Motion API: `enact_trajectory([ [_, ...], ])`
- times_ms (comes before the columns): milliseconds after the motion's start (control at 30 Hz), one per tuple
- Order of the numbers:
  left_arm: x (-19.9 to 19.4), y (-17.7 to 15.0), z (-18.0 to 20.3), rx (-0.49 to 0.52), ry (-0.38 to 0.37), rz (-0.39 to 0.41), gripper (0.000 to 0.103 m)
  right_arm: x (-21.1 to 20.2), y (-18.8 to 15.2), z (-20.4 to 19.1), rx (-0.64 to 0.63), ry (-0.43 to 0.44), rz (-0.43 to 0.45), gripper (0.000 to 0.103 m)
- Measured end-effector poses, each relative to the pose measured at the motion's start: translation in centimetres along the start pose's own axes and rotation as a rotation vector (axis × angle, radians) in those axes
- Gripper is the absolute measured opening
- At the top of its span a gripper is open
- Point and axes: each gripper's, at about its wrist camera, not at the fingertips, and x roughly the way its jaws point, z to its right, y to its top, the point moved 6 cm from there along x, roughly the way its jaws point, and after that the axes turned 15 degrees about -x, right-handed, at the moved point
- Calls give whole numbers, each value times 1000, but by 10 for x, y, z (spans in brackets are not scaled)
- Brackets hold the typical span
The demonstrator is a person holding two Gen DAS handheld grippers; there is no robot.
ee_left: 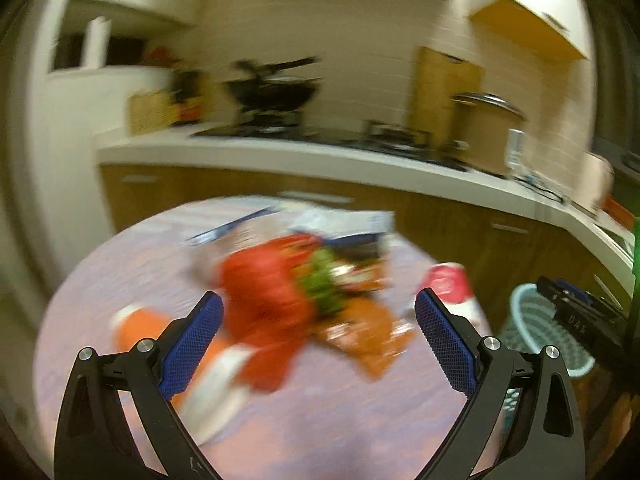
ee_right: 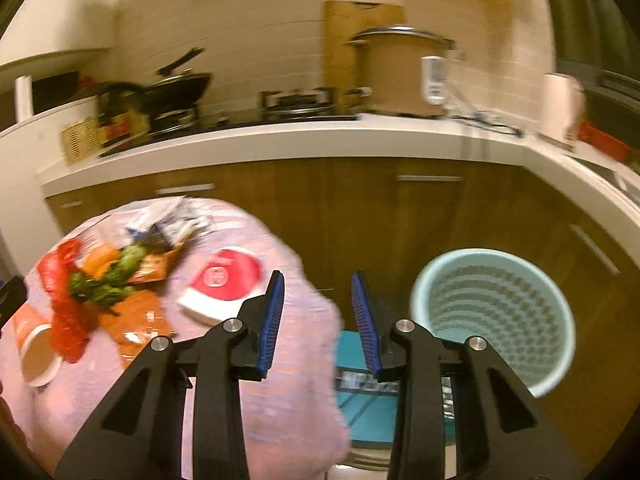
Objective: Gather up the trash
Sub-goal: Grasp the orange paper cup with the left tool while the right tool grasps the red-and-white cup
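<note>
Pink cloth covers your round surface (ee_left: 120, 280), the landmark for every entry below.

- Trash heap, middle of the surface: a red wrapper (ee_left: 264, 296), a green wrapper (ee_left: 322, 284), an orange wrapper (ee_left: 360, 328), all overlapping; blurred in the left view.
- Blue-and-white papers (ee_left: 340, 224): far edge of the surface, just behind the heap.
- Orange paper cup (ee_right: 38, 354): lying on its side at the heap's near-left side, mouth toward your right camera.
- Red-and-white flat pack (ee_right: 224, 284): right part of the surface, apart from the heap.
- Mint basket (ee_right: 494, 320): on the floor to the right of the surface, upright; nothing can be made out inside it.
- Teal stool (ee_right: 360, 412): below the right edge of the surface, between it and the basket.
- Kitchen counter (ee_right: 280, 140): behind the surface, carrying a pan (ee_right: 176, 84) and a pot (ee_right: 396, 76).

Your left claw (ee_left: 320, 320): wide apart, nothing gripped, hanging over the near side of the heap.
Your right claw (ee_right: 318, 312): narrow gap, nothing between the pads, over the right edge of the surface, short of the basket.
</note>
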Motion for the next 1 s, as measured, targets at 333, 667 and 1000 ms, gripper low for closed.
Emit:
enact_trajectory([
  [333,2,-21,-72,-32,185,-118,93,60,11,-49,-72,145,-73,43],
  [667,10,-15,-100,-125,185,-125,93,76,10,-53,-89,149,-108,45],
  [1000,21,-20,-117,-198,150,-208,93,90,7,-57,-88,170,-140,49],
])
